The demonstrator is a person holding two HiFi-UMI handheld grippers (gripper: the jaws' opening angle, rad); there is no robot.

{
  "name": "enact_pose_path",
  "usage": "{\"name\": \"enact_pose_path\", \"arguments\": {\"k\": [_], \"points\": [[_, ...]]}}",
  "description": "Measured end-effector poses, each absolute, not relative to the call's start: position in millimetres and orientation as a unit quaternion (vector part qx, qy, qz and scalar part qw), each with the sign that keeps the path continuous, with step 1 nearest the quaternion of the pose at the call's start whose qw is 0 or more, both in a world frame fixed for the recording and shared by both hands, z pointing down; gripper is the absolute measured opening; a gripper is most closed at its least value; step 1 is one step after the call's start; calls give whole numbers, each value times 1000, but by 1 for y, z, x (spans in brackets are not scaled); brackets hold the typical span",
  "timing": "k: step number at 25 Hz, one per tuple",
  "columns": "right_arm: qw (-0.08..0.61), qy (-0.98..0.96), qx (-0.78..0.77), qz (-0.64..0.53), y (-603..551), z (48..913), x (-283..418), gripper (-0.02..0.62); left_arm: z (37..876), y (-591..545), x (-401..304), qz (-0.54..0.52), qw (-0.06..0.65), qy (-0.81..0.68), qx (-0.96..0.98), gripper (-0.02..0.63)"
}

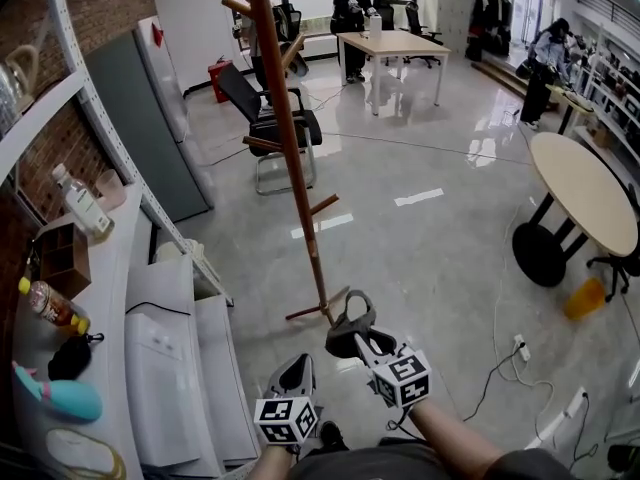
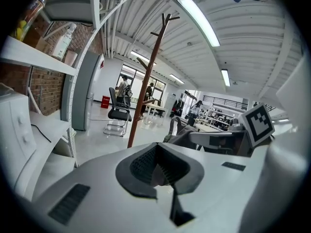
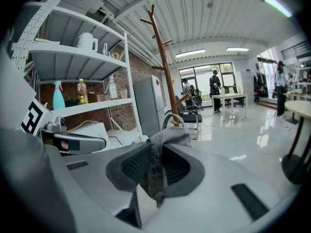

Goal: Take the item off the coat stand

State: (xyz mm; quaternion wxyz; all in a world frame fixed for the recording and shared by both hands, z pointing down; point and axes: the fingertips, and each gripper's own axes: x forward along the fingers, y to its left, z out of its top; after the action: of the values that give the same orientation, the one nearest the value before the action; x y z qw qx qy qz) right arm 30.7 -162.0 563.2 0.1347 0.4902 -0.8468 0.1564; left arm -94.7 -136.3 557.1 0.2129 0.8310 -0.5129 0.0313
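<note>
The brown wooden coat stand (image 1: 285, 118) rises from the grey floor ahead of me, its pegs bare; it also shows as a pole (image 2: 146, 81) and as a pole (image 3: 163, 57) in the two gripper views. My right gripper (image 1: 352, 330) is shut on a grey cloth item with a looped strap (image 1: 350, 318), held clear of the stand near its foot. The cloth (image 3: 156, 154) hangs pinched between the right gripper's (image 3: 155, 171) pads. My left gripper (image 1: 295, 368) sits lower left of it, shut with nothing in it (image 2: 163, 171). From there the grey item (image 2: 182, 132) shows to the right.
A white shelf unit (image 1: 100, 138) with bottles and boxes runs along the left. A black office chair (image 1: 270, 118) stands behind the coat stand. A round table (image 1: 585, 193), a yellow object (image 1: 583, 298) and floor cables (image 1: 510, 358) lie right. People stand by a far desk (image 1: 395, 43).
</note>
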Motion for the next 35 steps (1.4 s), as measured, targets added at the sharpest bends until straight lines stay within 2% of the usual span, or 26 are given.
{"name": "enact_pose_path", "arguments": {"k": [20, 35], "points": [[114, -861, 473, 152, -123, 546, 86, 74, 541, -89, -38, 19, 198, -533, 822, 6], [149, -866, 453, 149, -69, 560, 117, 74, 539, -38, -9, 1, 206, -547, 811, 6]]}}
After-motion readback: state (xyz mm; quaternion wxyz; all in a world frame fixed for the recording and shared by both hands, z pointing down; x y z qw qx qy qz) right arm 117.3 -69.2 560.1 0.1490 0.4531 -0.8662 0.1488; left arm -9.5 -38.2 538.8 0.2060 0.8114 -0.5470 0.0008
